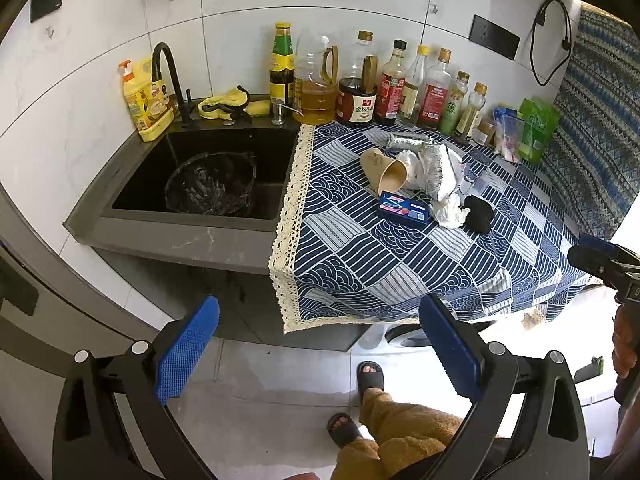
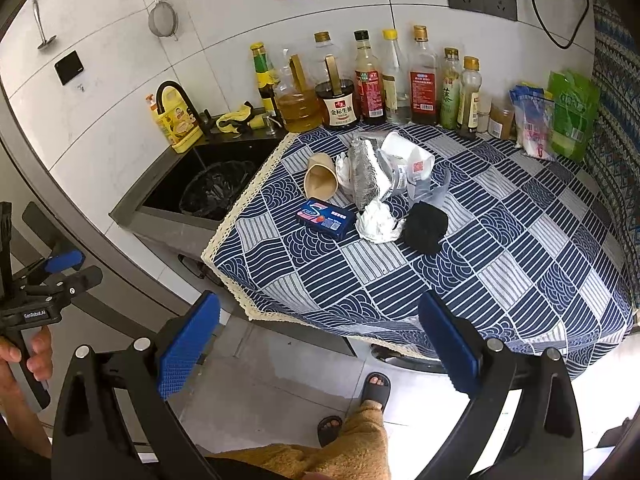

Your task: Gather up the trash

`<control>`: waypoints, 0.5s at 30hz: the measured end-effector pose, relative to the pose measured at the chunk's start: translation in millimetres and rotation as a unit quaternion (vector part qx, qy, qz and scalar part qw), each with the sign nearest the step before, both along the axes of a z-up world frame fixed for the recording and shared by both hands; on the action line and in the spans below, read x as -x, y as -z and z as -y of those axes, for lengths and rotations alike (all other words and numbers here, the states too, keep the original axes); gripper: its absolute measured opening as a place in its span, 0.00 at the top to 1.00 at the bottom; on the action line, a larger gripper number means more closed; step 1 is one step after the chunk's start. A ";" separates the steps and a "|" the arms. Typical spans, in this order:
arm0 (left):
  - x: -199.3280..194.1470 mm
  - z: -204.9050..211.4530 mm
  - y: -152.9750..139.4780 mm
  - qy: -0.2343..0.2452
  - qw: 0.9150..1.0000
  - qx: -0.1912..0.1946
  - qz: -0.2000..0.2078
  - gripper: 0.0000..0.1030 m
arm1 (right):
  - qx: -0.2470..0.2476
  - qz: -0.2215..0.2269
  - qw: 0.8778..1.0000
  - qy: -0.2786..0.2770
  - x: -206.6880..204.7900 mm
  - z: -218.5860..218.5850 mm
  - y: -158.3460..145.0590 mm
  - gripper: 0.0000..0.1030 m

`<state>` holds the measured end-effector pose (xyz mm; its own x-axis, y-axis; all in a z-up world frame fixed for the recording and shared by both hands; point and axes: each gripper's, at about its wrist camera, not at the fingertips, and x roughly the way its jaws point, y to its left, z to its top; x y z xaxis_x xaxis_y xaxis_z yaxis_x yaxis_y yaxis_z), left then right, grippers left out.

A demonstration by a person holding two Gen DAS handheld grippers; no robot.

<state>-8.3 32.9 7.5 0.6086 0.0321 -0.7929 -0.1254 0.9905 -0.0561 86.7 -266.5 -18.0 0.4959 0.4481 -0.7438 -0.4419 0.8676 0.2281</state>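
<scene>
At the far left, a black sink (image 1: 192, 148) holds a basket lined with a black bin bag (image 1: 212, 188), with a yellow dish-soap bottle (image 1: 138, 96) at its back left corner and a yellow cloth (image 1: 226, 104) behind it. Right of the sink, a blue patterned cloth covers the tabletop (image 1: 400, 264), and a row of oil and sauce bottles (image 1: 360, 88) stands along its back edge. The trash sits bunched together toward the back of the tabletop: a tan paper cup (image 2: 320, 178) on its side, a blue packet (image 2: 326, 218) just in front of it, a crumpled foil tray (image 2: 366, 174), a white plastic cup (image 2: 408, 158) tipped over behind the foil, a wad of white tissue (image 2: 376, 222), and a black crumpled lump (image 2: 426, 226) touching the tissue. Green and white bags (image 2: 560, 120) stand at the back right corner. The left gripper (image 1: 320, 352) and right gripper (image 2: 320, 350) both hover off the front edge above the floor, jaws spread wide with nothing between them.
</scene>
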 end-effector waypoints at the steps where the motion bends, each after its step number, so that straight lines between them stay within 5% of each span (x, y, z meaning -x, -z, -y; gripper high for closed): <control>1: 0.3 -0.5 0.3 -0.001 1.000 0.002 0.000 0.06 | 0.000 -0.002 1.000 0.000 -0.4 -0.7 0.6 0.05; 15: -16.8 9.3 8.8 0.024 1.000 0.010 -0.013 0.06 | 0.009 -0.011 1.000 0.008 -7.2 2.9 4.3 0.05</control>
<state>8.5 23.6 -1.3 0.5875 -0.0131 -0.8091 -0.0789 0.9942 -0.0734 93.8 -269.4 -22.3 0.4866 0.4267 -0.7623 -0.4235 0.8785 0.2214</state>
